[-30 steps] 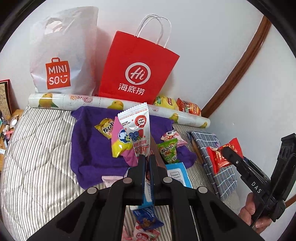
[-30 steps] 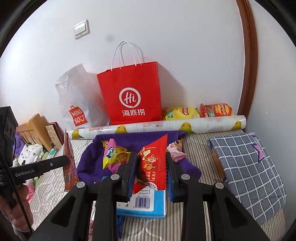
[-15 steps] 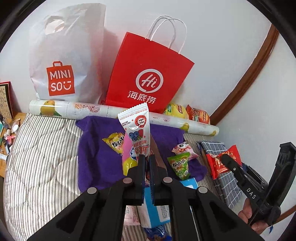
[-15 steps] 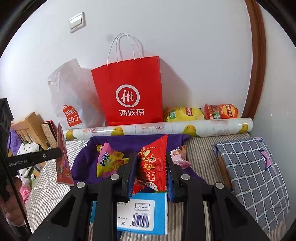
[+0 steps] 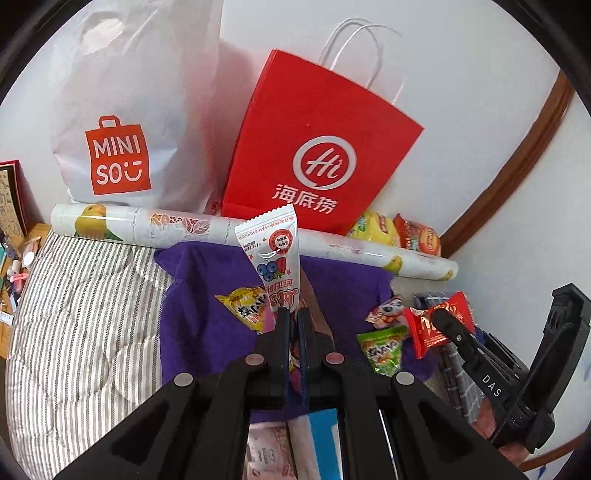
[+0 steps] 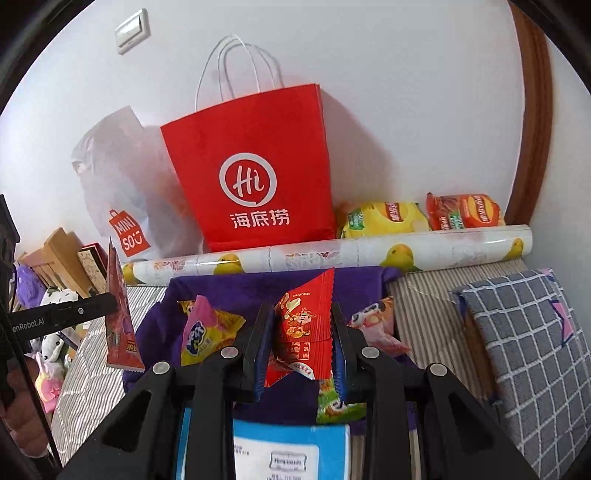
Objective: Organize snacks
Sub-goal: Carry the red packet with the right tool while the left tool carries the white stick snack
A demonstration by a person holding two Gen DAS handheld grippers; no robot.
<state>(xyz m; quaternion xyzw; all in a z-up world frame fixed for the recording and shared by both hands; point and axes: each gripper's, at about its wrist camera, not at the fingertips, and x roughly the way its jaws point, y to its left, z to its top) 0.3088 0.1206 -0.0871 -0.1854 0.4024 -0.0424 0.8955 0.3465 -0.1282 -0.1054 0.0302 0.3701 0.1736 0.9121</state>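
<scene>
Around the snacks, we see bedding and wall clutter.
Beyond the grippers we find a striped quilted bed (image 5: 85, 325) under a purple cloth (image 5: 207, 332); past that lies a fruit-printed roll (image 6: 369, 251) along the white wall. Right of the right gripper sits a checked cushion (image 6: 524, 332); up left of it, a light switch (image 6: 133, 31); far left, plush toys (image 6: 51, 343).
</scene>
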